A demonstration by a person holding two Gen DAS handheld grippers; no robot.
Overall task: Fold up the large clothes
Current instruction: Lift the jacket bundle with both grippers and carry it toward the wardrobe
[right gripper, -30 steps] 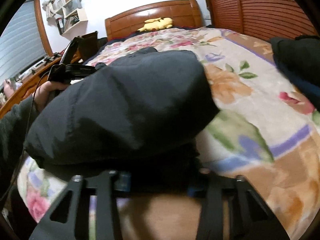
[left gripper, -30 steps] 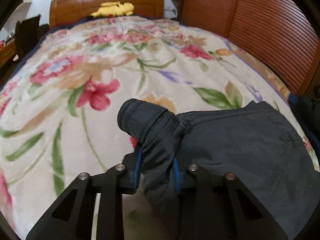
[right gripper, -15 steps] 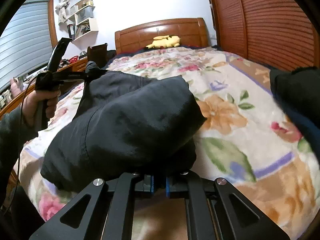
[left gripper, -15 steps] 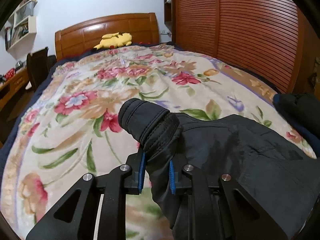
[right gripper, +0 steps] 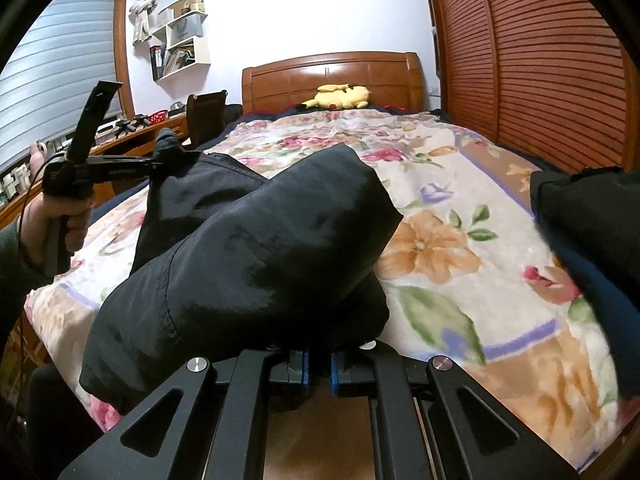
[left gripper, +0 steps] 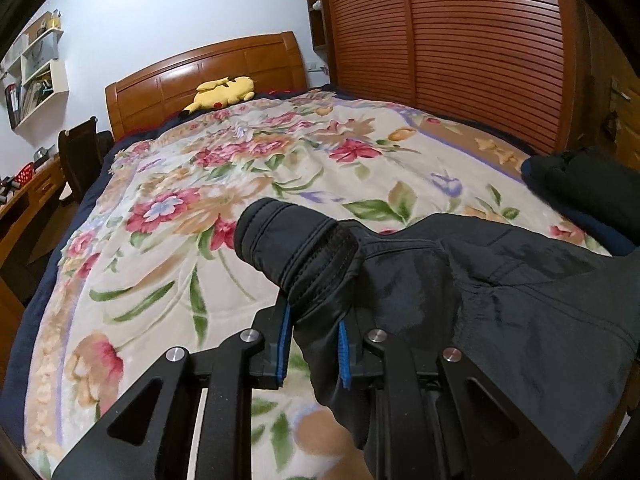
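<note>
Garment: black padded jacket (right gripper: 256, 256), lifted above the near end of the bed, bunched between both grippers.
Cuff: stitched sleeve end (left gripper: 296, 244) sticks up past the left gripper's blue pads.
Left gripper (left gripper: 311, 350): clamped on the sleeve just below the cuff.
Right gripper (right gripper: 318, 368): jaws nearly together, pinching the jacket's lower edge.
Bed: floral blanket (left gripper: 224, 184); yellow plush toy (left gripper: 224, 94) by the wooden headboard (left gripper: 208, 76).
Far right: dark folded clothes (left gripper: 588, 192) lie on the blanket's edge.

Black tool (left gripper: 312, 346) with blue pads (left gripper: 285, 344), silver screws; dark sleeve (right gripper: 8, 256).
</note>
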